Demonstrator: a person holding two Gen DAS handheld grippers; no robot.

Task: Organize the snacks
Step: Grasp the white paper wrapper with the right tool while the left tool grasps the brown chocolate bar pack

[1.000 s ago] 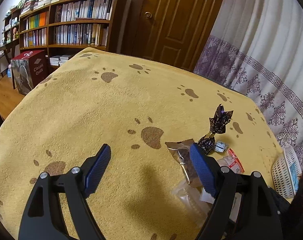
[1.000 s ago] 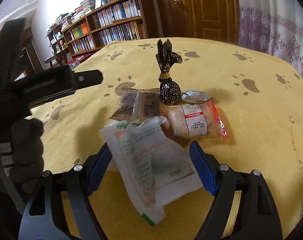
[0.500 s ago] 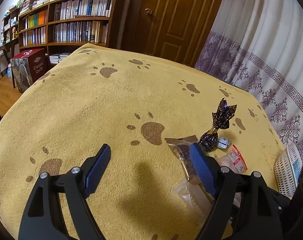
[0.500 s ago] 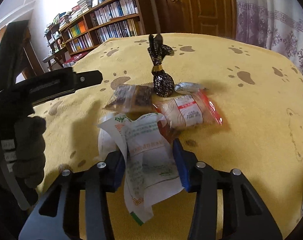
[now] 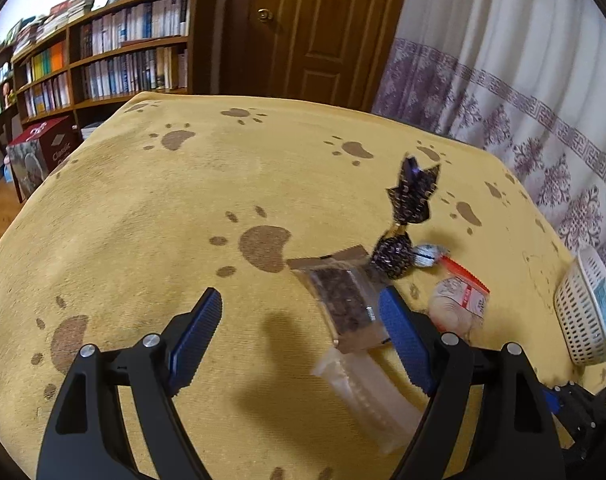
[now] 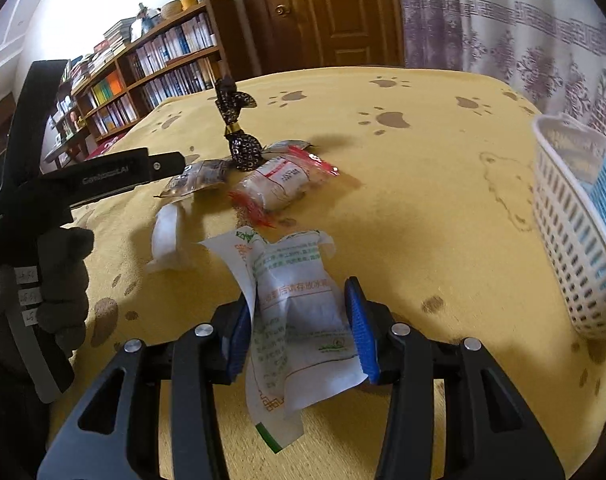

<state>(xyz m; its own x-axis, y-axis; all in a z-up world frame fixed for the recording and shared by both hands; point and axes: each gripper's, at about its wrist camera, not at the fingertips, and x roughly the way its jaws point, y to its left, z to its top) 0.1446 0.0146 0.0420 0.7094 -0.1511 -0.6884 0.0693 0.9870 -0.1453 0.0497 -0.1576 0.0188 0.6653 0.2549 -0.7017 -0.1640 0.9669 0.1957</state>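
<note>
Right gripper (image 6: pixel 301 320): blue-padded jaws have just been closing and now press both sides of a crumpled white paper-like packet with green print (image 6: pixel 299 312). The packet sits upright between the pads, its lower edge hanging toward the camera above the yellow paw-print cloth (image 6: pixel 423 200).

Left gripper (image 5: pixel 299 336): jaws stand wide apart, nothing between the pads; bare cloth beneath. Seen from the right wrist view, its black body is held by a hand in a dark grey glove (image 6: pixel 59 280) at the left edge.

Snacks lying on the cloth:
- dark patterned foil candy with gold tie and twisted top (image 6: pixel 239 140), standing upright;
- clear wrapper with dark brown bar (image 5: pixel 343 304), just beside the left gripper's right pad;
- clear pouch with red serrated ends and a pale round cake (image 6: pixel 279 184), touching the foil candy's side;
- small silver-wrapped sweet (image 5: pixel 429 255), behind the candy;
- translucent white long packet (image 5: pixel 367 392), nearest the left camera.

White perforated plastic basket (image 6: pixel 575 248) stands at the right edge of the cloth, well apart from the snack cluster; a blue-and-white item lies inside.
</note>
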